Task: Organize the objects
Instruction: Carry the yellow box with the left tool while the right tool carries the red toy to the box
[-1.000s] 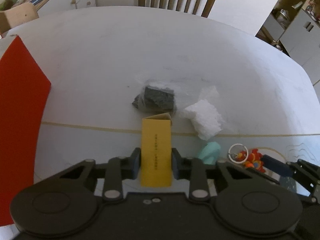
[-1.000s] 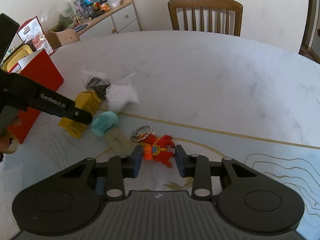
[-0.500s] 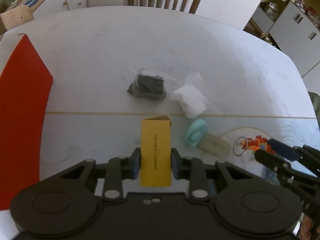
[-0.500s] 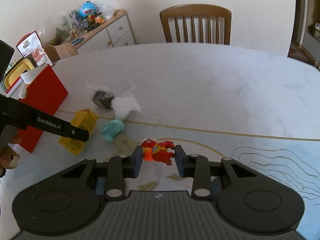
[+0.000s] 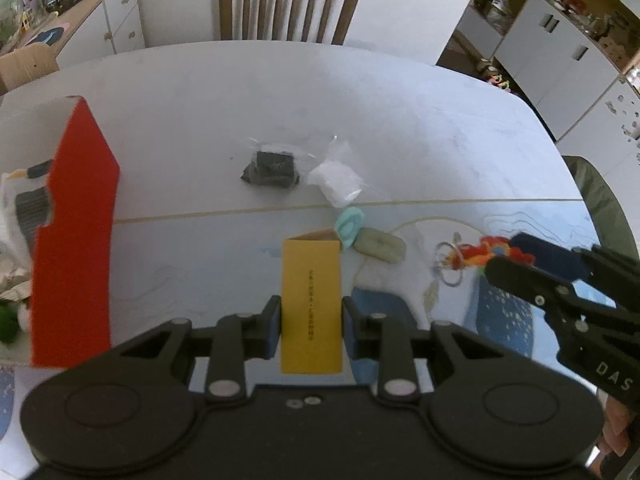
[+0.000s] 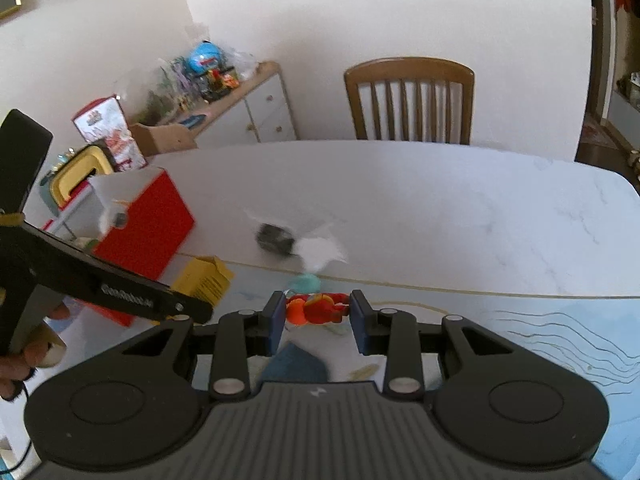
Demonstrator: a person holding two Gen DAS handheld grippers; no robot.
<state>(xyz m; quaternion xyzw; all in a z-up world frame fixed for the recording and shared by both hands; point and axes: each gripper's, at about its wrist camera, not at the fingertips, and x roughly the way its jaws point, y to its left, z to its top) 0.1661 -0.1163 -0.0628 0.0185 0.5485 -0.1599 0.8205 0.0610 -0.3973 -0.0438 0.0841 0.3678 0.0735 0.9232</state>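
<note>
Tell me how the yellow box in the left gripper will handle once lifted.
The yellow box is probably light, thin card, likely crushable if squeezed hard. Its top flap looks open, so any contents could spill when tilted. The left gripper pinches its flat sides, so slipping seems unlikely.

right tool (image 5: 516,258): "DAS" | left tool (image 6: 200,312): lettering blurred

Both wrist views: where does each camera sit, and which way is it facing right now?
Left wrist: on the left gripper, facing the far chair; jaws clamp the yellow box; right gripper enters at right.
Right wrist: on the right gripper, facing the chair; jaws flank the red toy; left gripper and hand at left.
Shared: red bin, black pouch, chair.
</note>
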